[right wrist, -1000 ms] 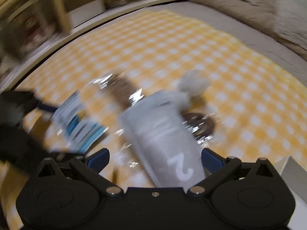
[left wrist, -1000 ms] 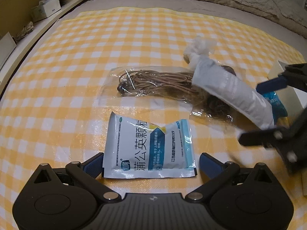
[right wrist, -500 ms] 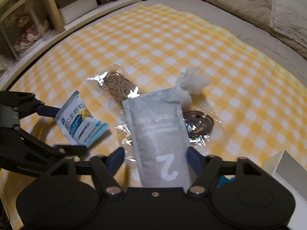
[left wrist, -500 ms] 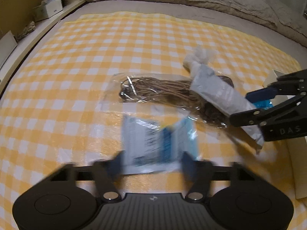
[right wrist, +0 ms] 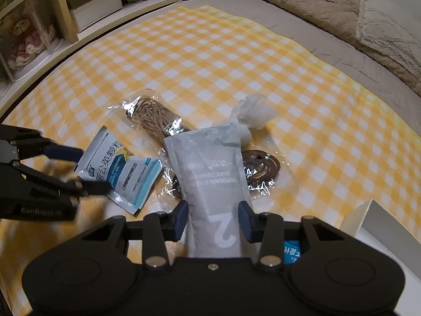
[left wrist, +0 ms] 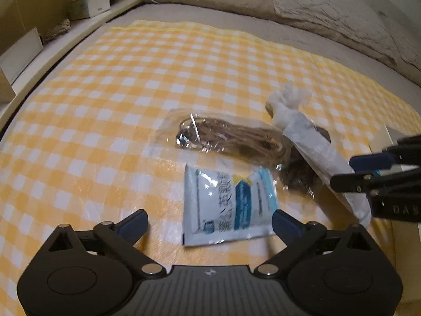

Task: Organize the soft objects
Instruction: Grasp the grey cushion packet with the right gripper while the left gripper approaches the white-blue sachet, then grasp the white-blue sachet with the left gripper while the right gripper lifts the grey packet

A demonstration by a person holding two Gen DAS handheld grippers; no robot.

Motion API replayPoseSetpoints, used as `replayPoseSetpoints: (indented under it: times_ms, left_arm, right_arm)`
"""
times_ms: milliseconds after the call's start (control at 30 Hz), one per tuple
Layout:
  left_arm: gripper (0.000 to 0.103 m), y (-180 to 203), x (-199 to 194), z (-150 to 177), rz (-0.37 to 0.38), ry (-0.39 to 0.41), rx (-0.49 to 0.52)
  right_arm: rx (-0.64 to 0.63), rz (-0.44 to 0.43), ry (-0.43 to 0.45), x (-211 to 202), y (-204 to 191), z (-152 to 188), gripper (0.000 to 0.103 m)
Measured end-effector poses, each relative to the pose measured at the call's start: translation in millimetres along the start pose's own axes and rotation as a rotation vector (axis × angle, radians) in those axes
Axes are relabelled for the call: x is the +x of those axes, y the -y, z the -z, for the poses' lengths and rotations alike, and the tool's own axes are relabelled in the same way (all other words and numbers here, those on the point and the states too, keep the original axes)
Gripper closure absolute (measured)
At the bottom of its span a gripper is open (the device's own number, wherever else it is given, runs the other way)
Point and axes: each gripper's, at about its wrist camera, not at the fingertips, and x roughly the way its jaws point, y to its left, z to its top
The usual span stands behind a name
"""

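Our right hand-held gripper [right wrist: 213, 217] has just been closing, and its blue pads now sit against both edges of the long grey pouch with a white numeral 2 printed on it [right wrist: 210, 181], which runs straight out ahead between the fingers; we judge this a grip, though a light one on a soft bag. Half a second ago those same fingers stood clear on either side of the pouch. Our left hand-held gripper [left wrist: 208, 222] has just been opening and now stands spread wide, holding nothing: the pale blue and white sachet with printed characters [left wrist: 229, 205] lies flat on the yellow and white checked cloth [left wrist: 131, 79] between its fingertips, close to the right-hand pad, where a moment before the jaws were pinched in on it. Beyond the sachet lie a clear plastic bag of tan cord [left wrist: 231, 137] and, under the pouch's far end, a clear packet with a brown coil [right wrist: 259, 167] and a crumpled white wad [right wrist: 254, 112]. To the right of the right gripper stands a white open box [right wrist: 379, 223]. So the sachet seems released and the pouch looks next to be lifted, probably toward that box.
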Motion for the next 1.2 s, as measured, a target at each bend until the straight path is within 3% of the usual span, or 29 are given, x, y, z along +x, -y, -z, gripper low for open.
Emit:
replayPoseSetpoints:
  times_ms: [167, 433, 567, 667, 733, 1000, 1100, 1200]
  left_arm:
    - [0.002, 17.5, 11.5, -7.0, -0.012, -0.022, 0.009]
    - [0.000, 37.4, 31.0, -7.3, -0.090, -0.032, 0.062]
    - [0.000, 45.3, 36.8, -7.8, -0.109, -0.024, 0.097]
    - [0.000, 46.3, 38.3, -8.3, -0.101, -0.017, 0.110]
    - [0.002, 45.2, 38.6, -8.4, -0.089, -0.020, 0.111]
    - [0.020, 36.4, 27.1, -7.6, -0.048, -0.010, 0.130]
    - [0.030, 30.4, 22.2, -8.6, -0.034, -0.009, 0.111]
    - [0.034, 26.8, 19.4, -9.1, -0.014, -0.011, 0.096]
  right_arm:
    - [0.045, 0.009, 0.028, -8.0, 5.2, -0.2, 0.076]
    - [0.104, -0.045, 0.022, -7.7, 18.5, 6.0, 0.072]
    - [0.136, -0.046, 0.015, -3.9, 26.2, 8.8, 0.044]
    - [0.166, -0.051, 0.016, -1.0, 31.4, 10.9, 0.030]
    - [0.188, -0.064, 0.006, 1.8, 33.6, 12.1, 0.026]
    - [0.216, -0.041, -0.057, 17.0, 32.5, 16.4, 0.027]
    - [0.209, -0.024, -0.077, 21.4, 31.0, 18.6, 0.034]
    - [0.196, -0.031, -0.111, 25.2, 26.9, 21.0, 0.041]
